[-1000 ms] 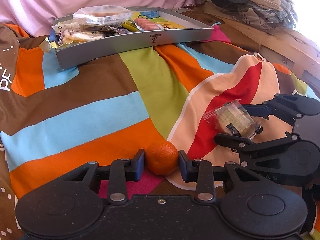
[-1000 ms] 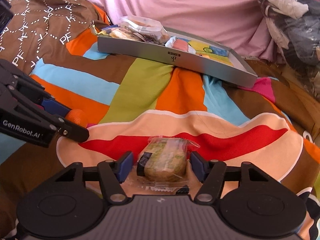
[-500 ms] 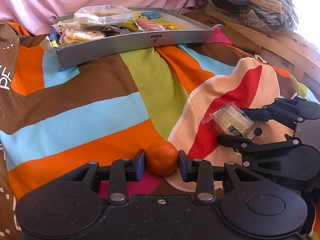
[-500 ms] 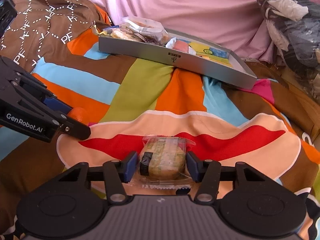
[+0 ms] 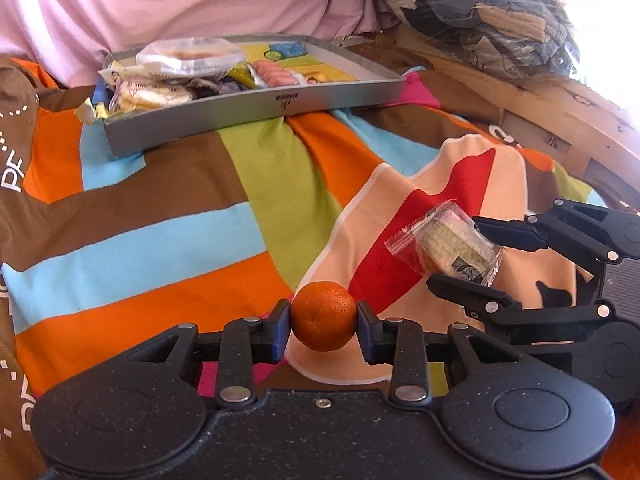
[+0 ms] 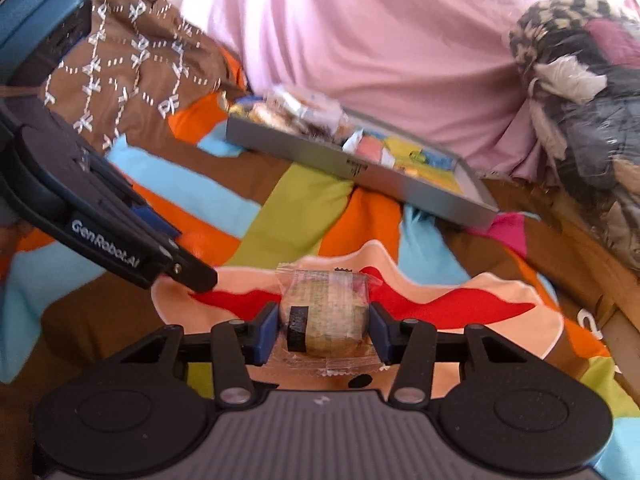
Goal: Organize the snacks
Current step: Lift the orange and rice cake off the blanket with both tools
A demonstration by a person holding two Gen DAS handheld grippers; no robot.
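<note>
My left gripper (image 5: 323, 327) is shut on a small orange (image 5: 323, 322), held just above the striped bedspread. To its right my right gripper (image 5: 464, 254) holds a clear-wrapped cake (image 5: 450, 248) off the cloth. In the right wrist view that wrapped cake (image 6: 324, 316) sits squeezed between the blue pads of my right gripper (image 6: 324, 330), and my left gripper (image 6: 196, 276) reaches in from the left; the orange is hidden there. A grey tray (image 5: 256, 114) with several wrapped snacks lies farther back, seen also as the grey tray (image 6: 352, 170) from the right.
The colourful striped bedspread (image 5: 160, 240) covers the surface. A pink cloth (image 5: 160, 8) rises behind the tray. A heap of dark clothes (image 5: 500, 12) and a wooden frame (image 5: 560, 112) sit at the right.
Both grippers closed tighter on their items and rose off the bedspread, lifting the orange and the wrapped cake. The right wrist view now tilts and blurs as it moves.
</note>
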